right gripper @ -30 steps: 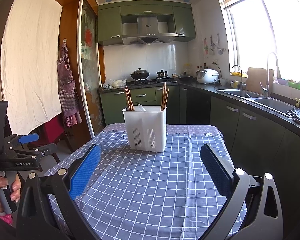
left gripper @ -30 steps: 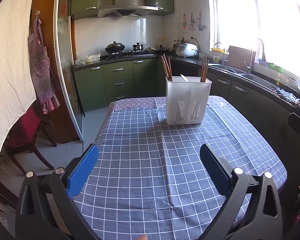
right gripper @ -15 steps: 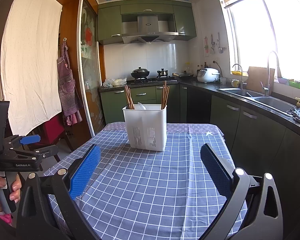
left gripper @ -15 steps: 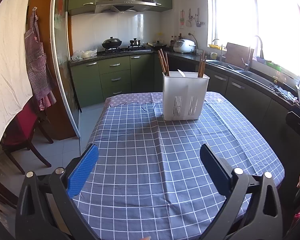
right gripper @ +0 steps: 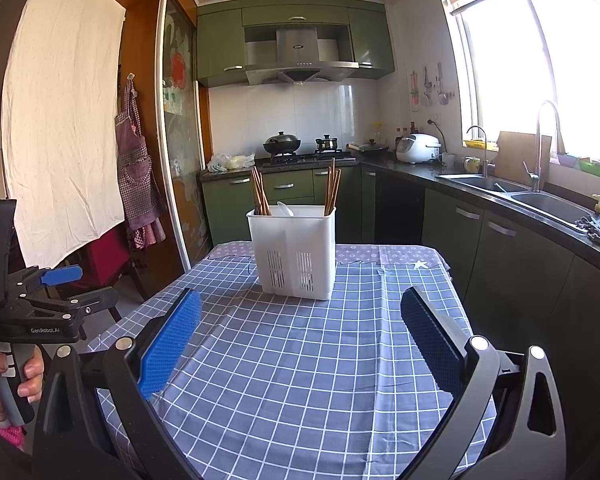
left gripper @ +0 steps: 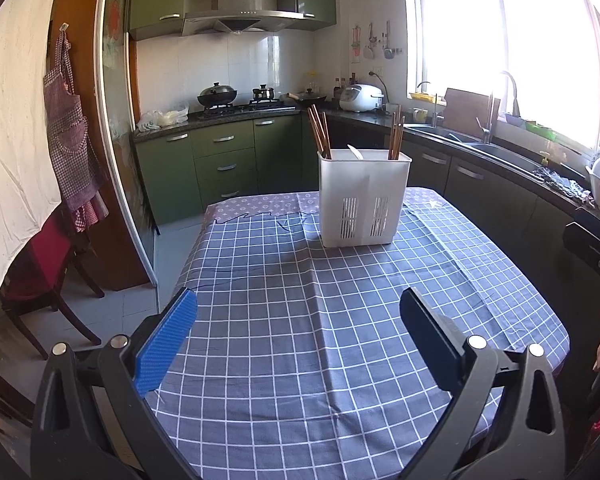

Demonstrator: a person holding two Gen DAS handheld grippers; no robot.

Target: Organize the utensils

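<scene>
Chopsticks (left gripper: 319, 127) of brown wood stand sorted in the white slotted plastic holder (left gripper: 364, 198) on the blue checked tablecloth (left gripper: 300, 320); left gripper (left gripper: 298, 330) and right gripper (right gripper: 300, 330) both gape empty, fitting either start or finish.

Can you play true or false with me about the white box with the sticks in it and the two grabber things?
1. The white utensil holder stands upright on the checked tablecloth. True.
2. The left gripper is squeezing a chopstick. False: its jaws stand wide apart with nothing between them.
3. Chopsticks stick up from both ends of the holder. True: another bunch stands at the other end.
4. The right gripper is touching the holder. False: it is open, with bare cloth between it and the holder.
5. A spoon lies on the tablecloth. False: the only white spoon showing is inside the holder.
</scene>
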